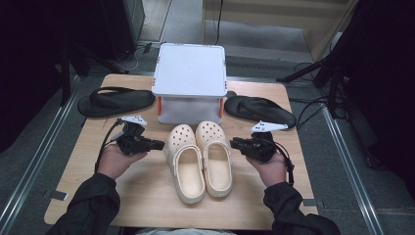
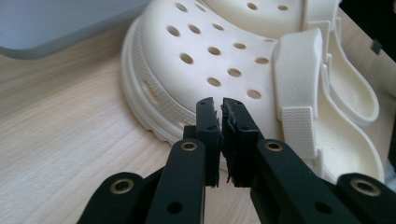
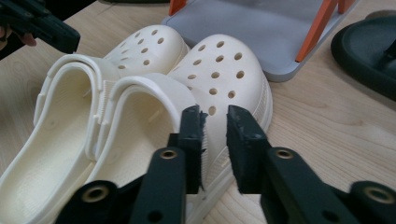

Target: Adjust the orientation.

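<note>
Left tongs (image 2: 218, 103) nearly closed, empty, beside left clog (image 2: 210, 60). Right tongs (image 3: 215, 114) parted, empty, at right clog (image 3: 224, 70) (both clogs on counter (image 1: 147, 196)).

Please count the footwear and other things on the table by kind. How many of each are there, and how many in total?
Cream clogs: 2
Black sandals: 2
White shelf stand: 1
Total: 5
</note>
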